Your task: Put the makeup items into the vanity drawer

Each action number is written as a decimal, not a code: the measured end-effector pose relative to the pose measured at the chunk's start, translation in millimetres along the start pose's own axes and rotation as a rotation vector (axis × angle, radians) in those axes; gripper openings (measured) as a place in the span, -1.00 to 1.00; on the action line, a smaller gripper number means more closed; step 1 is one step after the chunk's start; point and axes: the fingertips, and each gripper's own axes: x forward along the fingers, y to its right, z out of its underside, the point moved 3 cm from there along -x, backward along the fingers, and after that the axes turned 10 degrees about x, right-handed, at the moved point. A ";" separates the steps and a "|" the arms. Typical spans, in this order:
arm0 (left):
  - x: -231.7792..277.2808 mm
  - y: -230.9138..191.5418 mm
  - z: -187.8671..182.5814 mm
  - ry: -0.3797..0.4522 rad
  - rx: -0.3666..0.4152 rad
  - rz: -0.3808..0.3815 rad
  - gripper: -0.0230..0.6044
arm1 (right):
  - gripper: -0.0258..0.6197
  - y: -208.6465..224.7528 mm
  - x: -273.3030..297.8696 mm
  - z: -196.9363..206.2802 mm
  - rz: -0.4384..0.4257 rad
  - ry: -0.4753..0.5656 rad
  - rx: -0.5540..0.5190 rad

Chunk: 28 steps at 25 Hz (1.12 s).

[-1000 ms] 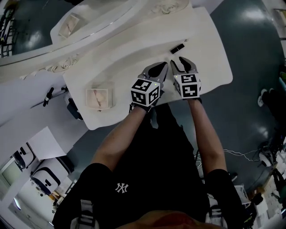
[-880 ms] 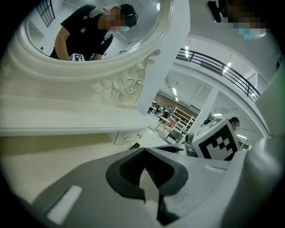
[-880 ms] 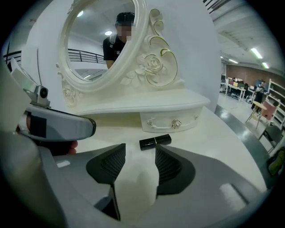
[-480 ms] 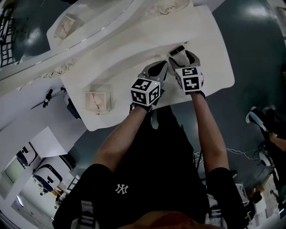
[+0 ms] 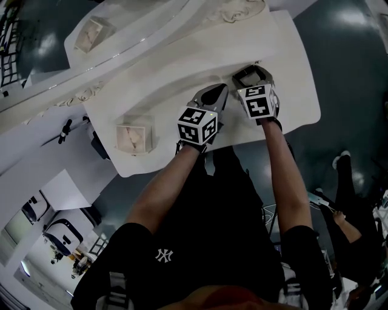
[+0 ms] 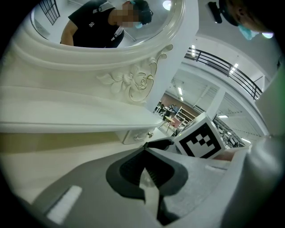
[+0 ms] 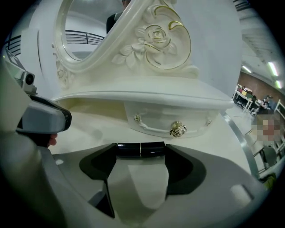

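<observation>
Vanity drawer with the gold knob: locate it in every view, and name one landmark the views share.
Head view: not in it; from above, the drawer front is out of sight.
Left gripper view: vanity drawer at centre, just beyond the jaws.
Right gripper view: at centre, straight ahead of the jaws.
Shared landmark: the carved rose on the mirror frame, also in the left gripper view and the right gripper view.

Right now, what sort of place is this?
Likely a staged vanity setup inside a big open hall: white vanity table, ornate mirror, small drawer, desks and a railing behind.
</observation>
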 end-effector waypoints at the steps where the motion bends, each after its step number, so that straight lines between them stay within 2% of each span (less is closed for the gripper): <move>1: -0.8 -1.0 0.5 0.000 0.000 -0.001 -0.93 | 0.22 -0.8 0.8 0.9 -0.001 -0.006 -0.002; 7: -8.0 -4.1 3.0 -0.004 0.006 -0.002 -0.93 | 0.20 -5.1 -1.1 1.6 -0.009 -0.004 0.018; 16: -30.1 -4.3 0.4 0.016 0.020 0.003 -0.93 | 0.18 -16.0 -25.6 7.7 -0.005 0.072 0.116; 20: -46.4 -5.3 1.5 0.031 0.024 0.002 -0.93 | 0.18 -31.9 -39.6 8.1 -0.013 0.104 0.149; 28: -90.9 -6.7 8.2 0.067 0.035 -0.009 -0.93 | 0.19 -81.2 -65.7 6.1 -0.032 0.163 0.145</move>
